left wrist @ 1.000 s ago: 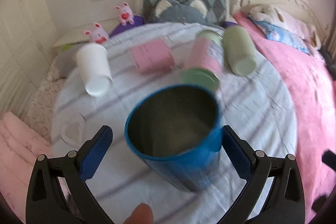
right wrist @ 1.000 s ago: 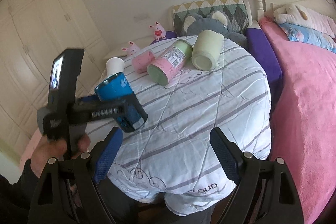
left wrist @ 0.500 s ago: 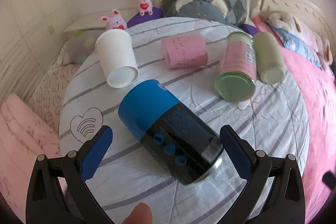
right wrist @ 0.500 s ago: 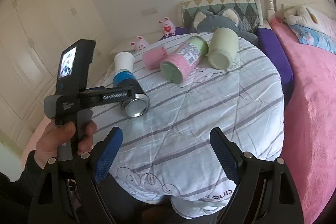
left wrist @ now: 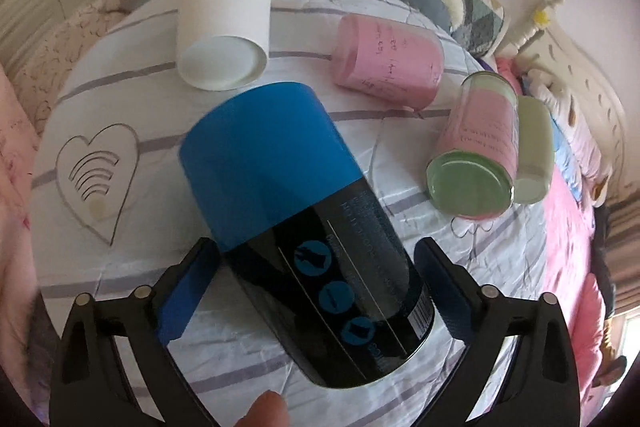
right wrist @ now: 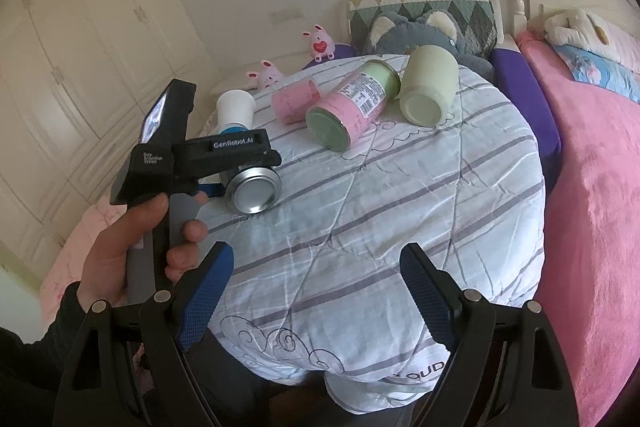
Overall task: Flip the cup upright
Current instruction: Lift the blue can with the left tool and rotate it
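we see a round table under a striped quilt; clock directions below read on the left wrist view. at centre the blue and black cup lies on its side on the quilt, blue end toward 11 o'clock, metal base toward 5 o'clock. our left gripper is spread wide around the cup's black lower half; the left pad sits just beside its wall, and we cannot tell whether either pad touches it. our right gripper is likewise spread wide and holds nothing, hovering over the quilt's near edge, well apart from the cup. at 3 o'clock a pink jar lies on its side, touching a pale green cup beyond it. at 1 o'clock lies a pink cup. at 11 o'clock a white paper cup lies just beside the blue end.
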### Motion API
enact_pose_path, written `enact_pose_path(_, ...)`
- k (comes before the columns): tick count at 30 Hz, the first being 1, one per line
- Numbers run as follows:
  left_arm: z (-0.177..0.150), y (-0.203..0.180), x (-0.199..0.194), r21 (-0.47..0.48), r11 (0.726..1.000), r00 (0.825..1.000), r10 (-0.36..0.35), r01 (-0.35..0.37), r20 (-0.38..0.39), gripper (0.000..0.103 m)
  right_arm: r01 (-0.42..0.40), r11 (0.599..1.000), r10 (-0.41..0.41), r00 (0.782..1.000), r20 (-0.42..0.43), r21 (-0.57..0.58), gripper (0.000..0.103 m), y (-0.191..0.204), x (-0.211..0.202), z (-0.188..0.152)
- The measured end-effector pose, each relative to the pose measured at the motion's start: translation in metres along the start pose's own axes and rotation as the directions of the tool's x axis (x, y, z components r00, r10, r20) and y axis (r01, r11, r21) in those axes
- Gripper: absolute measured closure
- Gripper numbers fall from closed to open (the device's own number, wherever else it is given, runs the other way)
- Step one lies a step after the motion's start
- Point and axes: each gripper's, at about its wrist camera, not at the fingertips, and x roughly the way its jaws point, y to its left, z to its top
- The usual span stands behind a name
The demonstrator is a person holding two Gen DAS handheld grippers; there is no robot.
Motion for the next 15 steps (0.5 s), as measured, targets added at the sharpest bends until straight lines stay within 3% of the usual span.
enact_pose_path(1,0.002,0.000,-0.001,-0.005,1.000,1.000,-0.007,0.007,-0.001,0.014,0.000,1.000,0.000,1.000,-0.002,0.000,0.017,0.000,0.000,0.000)
enact_pose_path(4,0.011,0.008,-0.006,-0.055,0.998,1.000,-0.030,0.029,-0.010,0.012,-0.002,1.000,0.002,1.000,-0.003,0.003,0.017,-0.002,0.000,-0.001)
enact_pose_path(12,0.023,0.016,0.007,-0.207,0.978,0.999,0.010,-0.018,-0.039,0.010,-0.023,1.000,0.023,1.000,-0.017,0.001,0.017,-0.003,0.010,0.004)
enact_pose_path(14,0.025,0.019,0.009,-0.244,0.969,0.999,0.033,-0.039,-0.030,0.015,-0.030,1.000,0.029,0.999,-0.026,-0.009,0.017,-0.001,0.013,0.004)
enact_pose_path(15,0.026,0.019,0.008,-0.251,0.966,0.998,0.052,-0.057,-0.028,0.027,-0.032,0.999,0.031,0.999,-0.028,-0.010,0.017,0.000,0.014,0.005)
